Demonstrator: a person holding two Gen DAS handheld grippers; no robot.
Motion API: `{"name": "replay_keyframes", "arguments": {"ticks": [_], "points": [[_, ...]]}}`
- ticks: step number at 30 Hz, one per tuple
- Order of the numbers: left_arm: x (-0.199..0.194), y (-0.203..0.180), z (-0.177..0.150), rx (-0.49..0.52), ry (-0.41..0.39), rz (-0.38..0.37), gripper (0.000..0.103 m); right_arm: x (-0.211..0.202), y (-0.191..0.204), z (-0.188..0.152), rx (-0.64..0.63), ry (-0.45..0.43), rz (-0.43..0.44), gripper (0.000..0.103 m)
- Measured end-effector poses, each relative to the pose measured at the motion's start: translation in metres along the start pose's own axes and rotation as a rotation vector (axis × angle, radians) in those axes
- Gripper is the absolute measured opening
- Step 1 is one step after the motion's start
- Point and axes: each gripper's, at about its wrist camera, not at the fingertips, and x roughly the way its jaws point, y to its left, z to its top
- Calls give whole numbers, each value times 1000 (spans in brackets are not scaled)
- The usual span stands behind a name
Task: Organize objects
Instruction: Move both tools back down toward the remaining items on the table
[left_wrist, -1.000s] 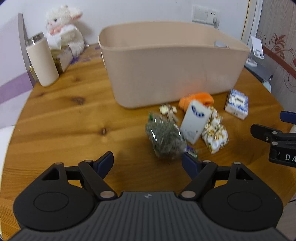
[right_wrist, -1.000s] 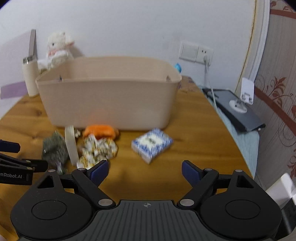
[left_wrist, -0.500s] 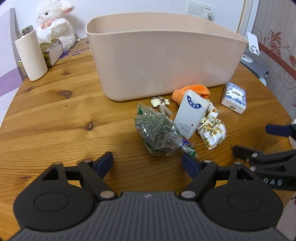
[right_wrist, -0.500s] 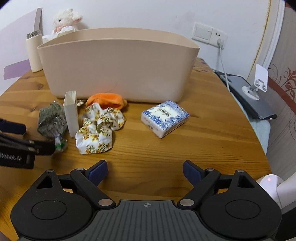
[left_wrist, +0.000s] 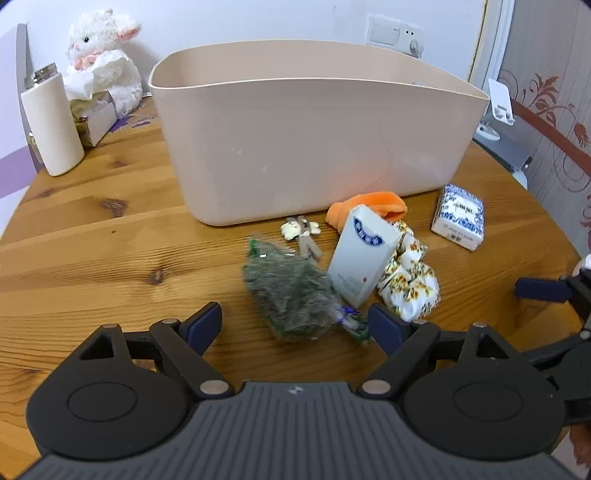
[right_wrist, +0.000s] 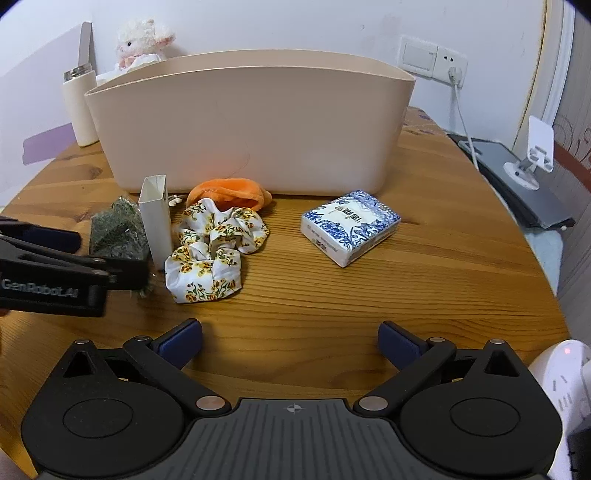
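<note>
A beige tub (left_wrist: 314, 147) (right_wrist: 251, 125) stands at the back of the round wooden table. In front of it lie a clear bag of dried green herbs (left_wrist: 291, 295) (right_wrist: 118, 230), an upright white carton (left_wrist: 364, 254) (right_wrist: 157, 218), a floral scrunchie (left_wrist: 410, 280) (right_wrist: 214, 247), an orange cloth (left_wrist: 369, 206) (right_wrist: 229, 192), a small keychain (left_wrist: 301, 230) and a blue-and-white tissue pack (left_wrist: 460, 219) (right_wrist: 349, 225). My left gripper (left_wrist: 295, 325) (right_wrist: 110, 258) is open, its jaws astride the near end of the herb bag. My right gripper (right_wrist: 290, 339) is open and empty over bare wood, nearer than the scrunchie and tissue pack.
A white bottle (left_wrist: 53, 122) (right_wrist: 79, 107), a tissue box and a plush lamb (left_wrist: 103, 62) (right_wrist: 144, 40) stand at the back left. A phone stand (right_wrist: 535, 147) and a grey slab are off the table's right edge. A white device (right_wrist: 561, 376) sits at the near right.
My left gripper has moved forward and lower, so the herb bag now lies between its open jaws. My right gripper has come lower and closer to the table.
</note>
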Motion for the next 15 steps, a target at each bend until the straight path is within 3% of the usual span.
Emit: {"name": "replay_keyframes", "arguments": {"ticks": [15], "points": [[9, 31, 2, -21, 3, 82, 94, 12, 19, 11, -56, -30, 50, 103]]}}
